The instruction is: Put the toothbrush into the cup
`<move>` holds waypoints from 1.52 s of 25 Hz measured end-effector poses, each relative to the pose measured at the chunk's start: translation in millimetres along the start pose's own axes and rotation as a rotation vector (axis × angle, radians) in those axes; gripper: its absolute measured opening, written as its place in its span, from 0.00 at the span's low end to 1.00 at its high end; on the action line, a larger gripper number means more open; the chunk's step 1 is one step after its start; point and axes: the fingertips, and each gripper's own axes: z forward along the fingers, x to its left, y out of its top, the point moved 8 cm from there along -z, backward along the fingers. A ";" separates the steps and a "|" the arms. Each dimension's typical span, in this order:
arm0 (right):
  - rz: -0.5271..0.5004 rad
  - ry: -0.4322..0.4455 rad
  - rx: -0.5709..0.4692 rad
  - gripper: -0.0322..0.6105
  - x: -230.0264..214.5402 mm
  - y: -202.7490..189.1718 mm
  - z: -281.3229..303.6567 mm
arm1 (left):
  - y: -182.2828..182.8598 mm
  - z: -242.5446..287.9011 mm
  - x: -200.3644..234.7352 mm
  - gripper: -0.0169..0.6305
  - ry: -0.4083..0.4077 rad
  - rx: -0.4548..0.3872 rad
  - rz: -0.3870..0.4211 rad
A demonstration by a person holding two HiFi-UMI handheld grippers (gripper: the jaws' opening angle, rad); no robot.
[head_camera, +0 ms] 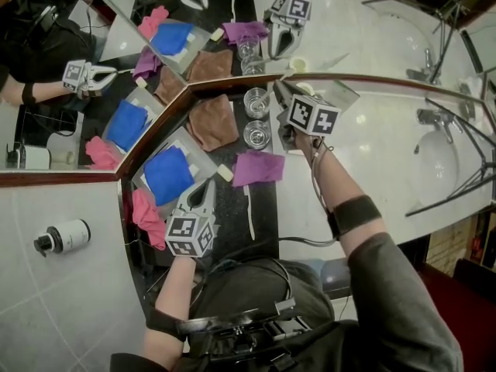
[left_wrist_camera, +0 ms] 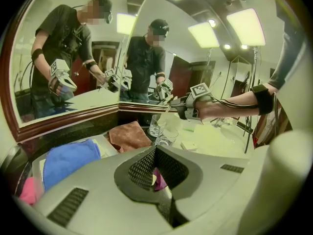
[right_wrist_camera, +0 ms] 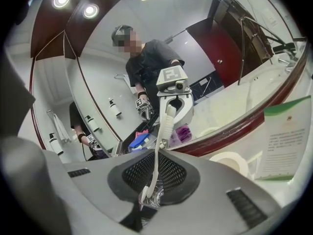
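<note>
Counter bears brown cloth, purple cloth, glasses

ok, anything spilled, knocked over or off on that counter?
Nothing stands out. Both glasses stand upright and nothing is spilled. The right gripper is shut on the toothbrush. The purple cloth lies rumpled, nothing worse.

Nothing legible; print on card blurred.

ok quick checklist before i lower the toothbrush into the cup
1. right hand-held gripper shut on white toothbrush: ok
2. glass cup directly beneath the toothbrush's lower end: ok
3. pair of glass cups upright: ok
4. lower end already inside the rim: cannot tell
5. left hand-held gripper shut, empty, away from the cups: ok
</note>
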 end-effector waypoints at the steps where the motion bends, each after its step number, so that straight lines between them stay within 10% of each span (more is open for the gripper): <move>1: -0.003 0.001 -0.006 0.11 1.1 2.9 -4.3 | -0.6 -1.5 -0.9 0.03 0.000 -0.003 0.001; 16: -0.054 0.155 0.032 0.12 49.9 22.4 -105.2 | 1.8 -34.0 -29.3 0.03 -0.003 -0.070 0.030; 38: -0.101 0.184 0.611 0.11 34.9 -155.9 -222.2 | -46.9 -42.8 -72.4 0.03 -0.029 -0.044 -0.004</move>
